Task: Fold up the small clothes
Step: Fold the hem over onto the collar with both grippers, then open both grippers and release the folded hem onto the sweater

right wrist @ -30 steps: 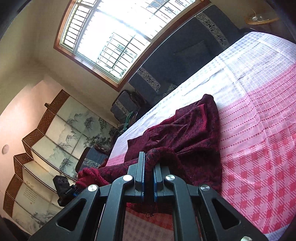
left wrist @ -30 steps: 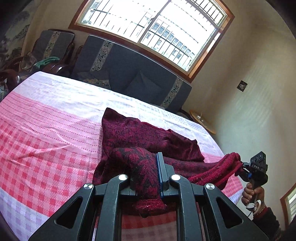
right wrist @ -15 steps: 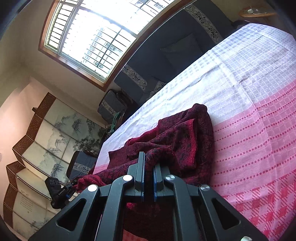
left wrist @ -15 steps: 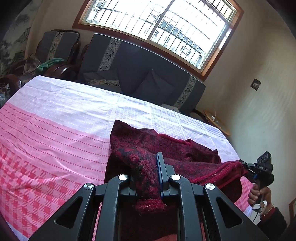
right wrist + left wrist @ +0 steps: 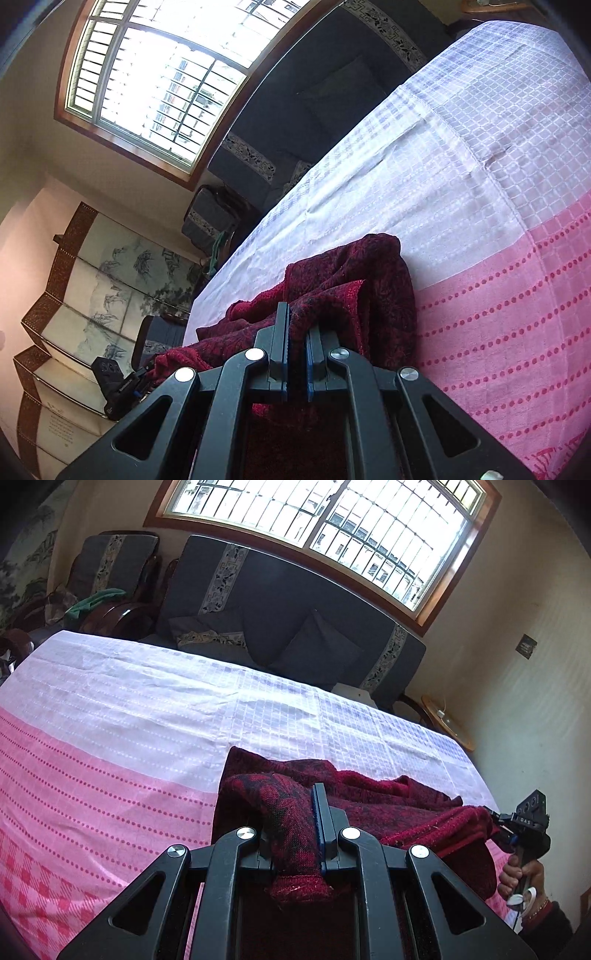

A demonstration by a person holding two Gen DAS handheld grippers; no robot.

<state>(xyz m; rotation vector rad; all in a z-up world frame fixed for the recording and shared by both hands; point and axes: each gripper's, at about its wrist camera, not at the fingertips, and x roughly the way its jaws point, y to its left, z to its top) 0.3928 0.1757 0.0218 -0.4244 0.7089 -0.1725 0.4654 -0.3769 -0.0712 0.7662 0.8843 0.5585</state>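
Two grippers (image 5: 295, 834) (image 5: 295, 354), "DAS"-marked, on maroon garment (image 5: 388, 805).

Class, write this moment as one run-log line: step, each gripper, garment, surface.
step: folding | left gripper: shut on sweater | right gripper: shut on sweater | sweater: dark red, bunched, held up at near edge | surface: pink checked bedsheet

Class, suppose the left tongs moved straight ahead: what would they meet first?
Beyond the red garment the left tongs already clamp, probably the pink-and-white bedspread; depth is unclear.
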